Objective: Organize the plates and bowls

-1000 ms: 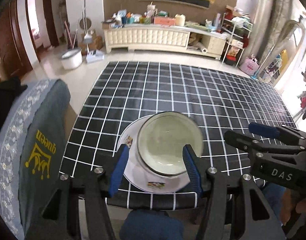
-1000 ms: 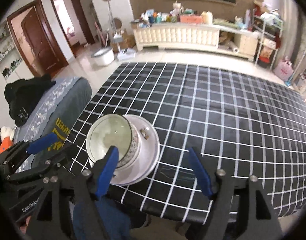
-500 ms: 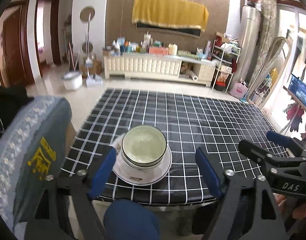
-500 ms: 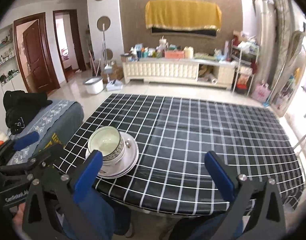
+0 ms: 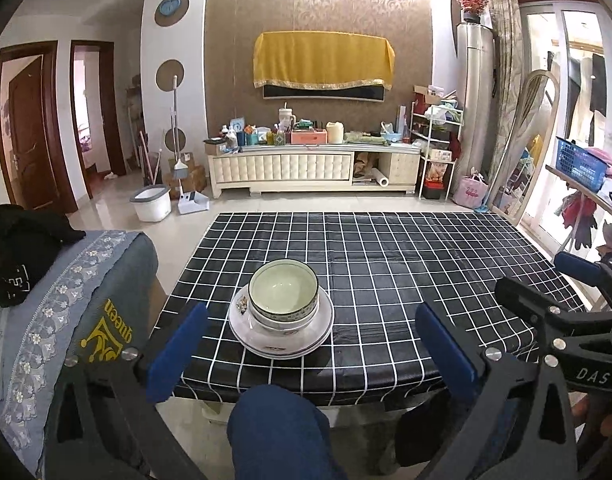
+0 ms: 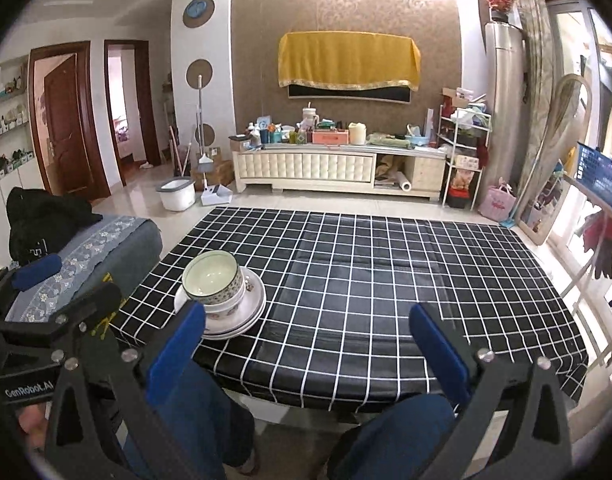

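I am looking along the left gripper (image 5: 310, 344), whose blue fingers (image 5: 177, 350) have just been spreading and are standing at their widest, gripping nothing. The stacked bowls (image 5: 284, 296) are sitting on the plates (image 5: 281, 334) at about 12 o'clock from this gripper, near the table's (image 5: 426, 272) front-left edge, clear of both fingers. In the right wrist view the right gripper (image 6: 306, 346) is also gaping fully, nothing between its fingers (image 6: 440, 350), having finished widening a moment back. From there the bowls (image 6: 213, 280) and plates (image 6: 242, 312) are lying at roughly 10 o'clock, with the left-side finger overlapping the plate rim in the picture; I cannot tell whether they are touching. My knees in blue trousers (image 5: 278, 432) are showing below the table edge.
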Tool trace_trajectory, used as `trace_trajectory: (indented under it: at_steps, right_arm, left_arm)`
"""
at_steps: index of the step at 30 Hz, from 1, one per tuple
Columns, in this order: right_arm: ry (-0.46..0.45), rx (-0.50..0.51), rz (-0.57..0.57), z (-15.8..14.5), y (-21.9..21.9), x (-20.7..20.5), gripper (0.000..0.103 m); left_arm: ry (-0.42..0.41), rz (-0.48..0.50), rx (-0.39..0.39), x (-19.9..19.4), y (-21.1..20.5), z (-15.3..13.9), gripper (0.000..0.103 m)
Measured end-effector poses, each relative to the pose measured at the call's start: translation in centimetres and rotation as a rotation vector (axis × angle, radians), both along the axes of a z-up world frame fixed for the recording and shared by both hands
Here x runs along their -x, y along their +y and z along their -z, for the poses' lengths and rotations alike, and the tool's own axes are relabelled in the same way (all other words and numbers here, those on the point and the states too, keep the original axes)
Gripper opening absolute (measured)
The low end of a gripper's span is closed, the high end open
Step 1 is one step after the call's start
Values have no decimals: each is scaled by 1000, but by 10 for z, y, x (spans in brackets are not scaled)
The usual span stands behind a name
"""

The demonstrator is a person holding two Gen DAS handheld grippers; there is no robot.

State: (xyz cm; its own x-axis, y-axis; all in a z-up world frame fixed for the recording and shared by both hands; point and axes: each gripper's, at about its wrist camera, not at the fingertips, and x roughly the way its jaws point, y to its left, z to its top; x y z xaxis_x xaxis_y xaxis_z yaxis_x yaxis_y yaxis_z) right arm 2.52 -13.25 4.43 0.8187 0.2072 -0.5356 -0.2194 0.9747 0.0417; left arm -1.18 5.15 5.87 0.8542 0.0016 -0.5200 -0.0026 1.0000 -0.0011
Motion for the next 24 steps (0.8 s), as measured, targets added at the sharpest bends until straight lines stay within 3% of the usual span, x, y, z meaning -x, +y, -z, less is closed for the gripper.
trace_trajectory:
  at_steps: [8, 24]
  right_arm:
    - [-32, -20, 24, -1, -8, 22, 103]
    - [-56, -15, 15, -1, -5, 34, 103]
  left_arm:
    - [-55, 22, -34, 26, -10, -4, 103]
    - [-76, 15, -28, 44, -6, -8, 103]
